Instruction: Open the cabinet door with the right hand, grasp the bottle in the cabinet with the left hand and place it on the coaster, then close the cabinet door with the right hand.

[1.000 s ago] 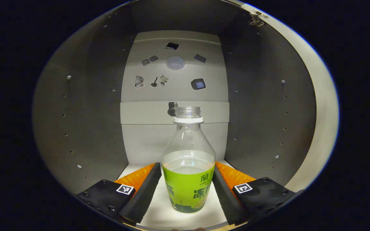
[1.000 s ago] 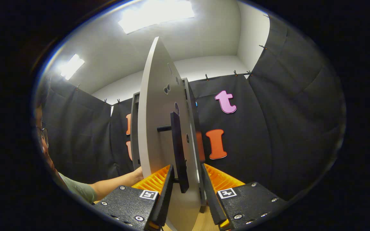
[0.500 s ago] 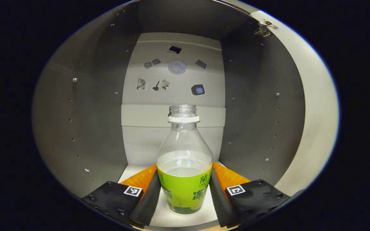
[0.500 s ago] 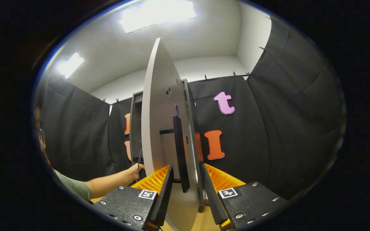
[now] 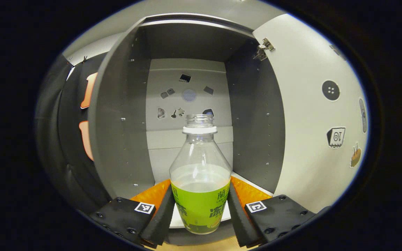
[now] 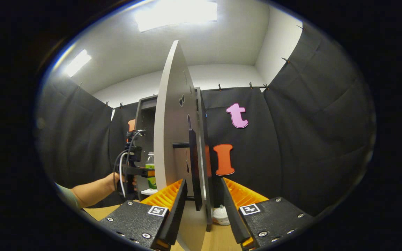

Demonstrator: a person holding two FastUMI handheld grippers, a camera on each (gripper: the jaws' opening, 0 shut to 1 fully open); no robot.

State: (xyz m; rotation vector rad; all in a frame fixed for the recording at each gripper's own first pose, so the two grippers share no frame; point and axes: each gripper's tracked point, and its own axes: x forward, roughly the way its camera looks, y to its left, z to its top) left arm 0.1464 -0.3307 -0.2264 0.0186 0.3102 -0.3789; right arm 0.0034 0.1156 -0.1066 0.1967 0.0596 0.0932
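A clear uncapped bottle (image 5: 200, 167) with a green label and a little liquid stands upright between my left gripper's fingers. My left gripper (image 5: 200, 195) is shut on the label, with the bottle's base over the front edge of the grey cabinet (image 5: 124, 132). The white door (image 5: 309, 132) is swung open on the right. In the right gripper view the door (image 6: 169, 122) is edge-on, and its black bar handle (image 6: 194, 167) sits between the fingers of my right gripper (image 6: 203, 182), which is open with a gap on the right side. Farther off, the left gripper (image 6: 141, 171) holds the bottle (image 6: 150, 162) at the cabinet's mouth.
Stickers dot the cabinet's back wall (image 5: 187, 94) and the door's inner face. A hand (image 6: 112, 181) holds the left gripper. A wooden table (image 6: 218, 240) lies below, with a small white object (image 6: 221, 215) by the cabinet's foot.
My left gripper shut on the bottle and drew back, bringing it from inside the cabinet to its front edge. My right gripper stays at the door handle.
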